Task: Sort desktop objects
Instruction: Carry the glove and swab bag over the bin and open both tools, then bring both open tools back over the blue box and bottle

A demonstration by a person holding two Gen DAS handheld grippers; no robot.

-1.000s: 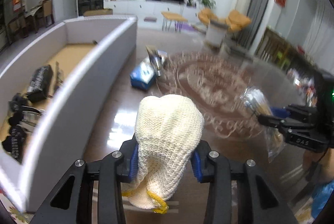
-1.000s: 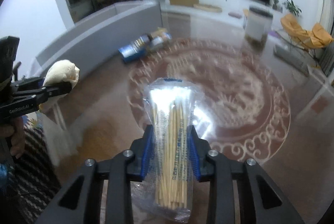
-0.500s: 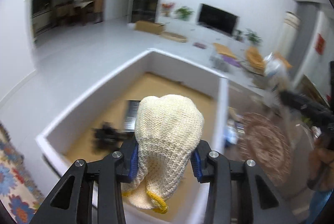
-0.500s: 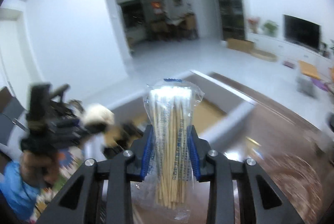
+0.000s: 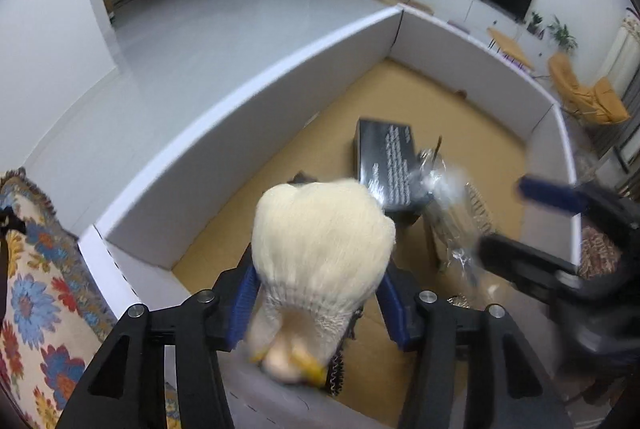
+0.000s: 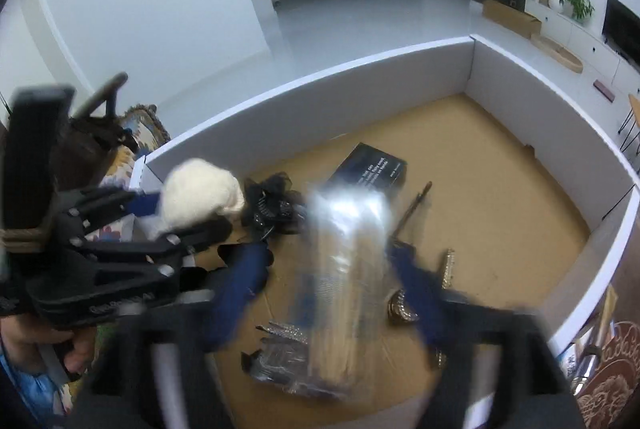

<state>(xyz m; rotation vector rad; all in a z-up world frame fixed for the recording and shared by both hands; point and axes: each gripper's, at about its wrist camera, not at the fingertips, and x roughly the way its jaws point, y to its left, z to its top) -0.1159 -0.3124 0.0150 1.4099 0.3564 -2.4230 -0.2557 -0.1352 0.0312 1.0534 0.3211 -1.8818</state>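
Note:
My left gripper (image 5: pixel 320 305) hangs over a white-walled box (image 5: pixel 240 133) with a brown floor. Its jaws are opening, and a cream knit glove (image 5: pixel 320 241) sits between the blue pads, its lower end blurred as it slips. In the right wrist view the same glove (image 6: pixel 200 193) shows in the left gripper (image 6: pixel 180 217) at the left. My right gripper (image 6: pixel 330 281) is over the box (image 6: pixel 320 101) too, jaws opening wide. A clear bag of wooden sticks (image 6: pixel 344 269) drops between the pads, touching neither. In the left wrist view the bag (image 5: pixel 452 213) shows by the right gripper (image 5: pixel 510 219).
On the box floor lie a black carton (image 6: pixel 368 169), a black lacy hair piece (image 6: pixel 268 205), a slim brush (image 6: pixel 416 201) and sparkly clips (image 6: pixel 448 265). A floral cushion (image 5: pixel 36 289) borders the box's left side. A person's hand (image 6: pixel 76 349) holds the left gripper.
Both grippers swung from above the patterned table to above the box. Their jaws have parted, the right far wider, and the bag and glove are now blurred and slipping down.

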